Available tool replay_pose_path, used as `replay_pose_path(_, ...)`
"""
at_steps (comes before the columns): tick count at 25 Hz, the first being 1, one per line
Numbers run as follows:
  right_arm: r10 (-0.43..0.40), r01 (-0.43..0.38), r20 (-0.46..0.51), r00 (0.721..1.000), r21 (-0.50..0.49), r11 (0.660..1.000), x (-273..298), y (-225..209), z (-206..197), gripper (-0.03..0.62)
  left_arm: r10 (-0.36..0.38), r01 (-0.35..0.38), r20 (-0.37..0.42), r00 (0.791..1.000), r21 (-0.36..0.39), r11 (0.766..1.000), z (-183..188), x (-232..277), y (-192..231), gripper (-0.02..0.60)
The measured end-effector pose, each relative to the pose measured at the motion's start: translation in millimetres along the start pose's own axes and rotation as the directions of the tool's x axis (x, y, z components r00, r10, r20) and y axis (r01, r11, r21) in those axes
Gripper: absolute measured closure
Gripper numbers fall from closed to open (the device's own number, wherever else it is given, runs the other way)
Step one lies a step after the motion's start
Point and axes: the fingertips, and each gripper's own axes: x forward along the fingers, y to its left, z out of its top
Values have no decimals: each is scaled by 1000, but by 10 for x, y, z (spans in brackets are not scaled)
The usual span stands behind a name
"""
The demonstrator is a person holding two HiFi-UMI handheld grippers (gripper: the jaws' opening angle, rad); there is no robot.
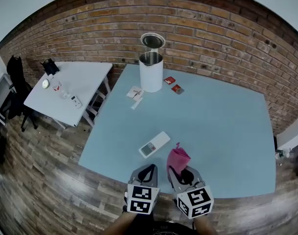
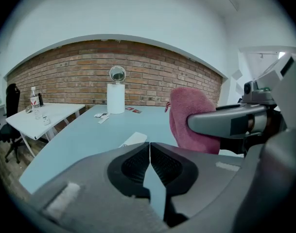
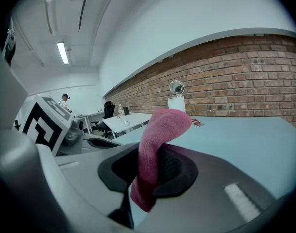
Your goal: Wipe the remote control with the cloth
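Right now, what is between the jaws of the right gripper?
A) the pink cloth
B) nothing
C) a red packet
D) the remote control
A: the right gripper view shows the right gripper shut on the pink cloth, whose top sticks up above the jaws, while the remote control lies apart on the blue table.
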Motion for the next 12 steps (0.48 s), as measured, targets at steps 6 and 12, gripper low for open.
replay_pose_path(6, -16, 16, -53, 998, -4, 1000, 340, -90, 82, 525, -44, 54, -91, 995, 103, 993, -138, 334, 343, 515)
replay_pose_path(12, -49, 48, -96, 994, -11, 999, 585, -187, 111, 525, -82, 122, -190, 978, 214, 969, -335, 594, 635, 444)
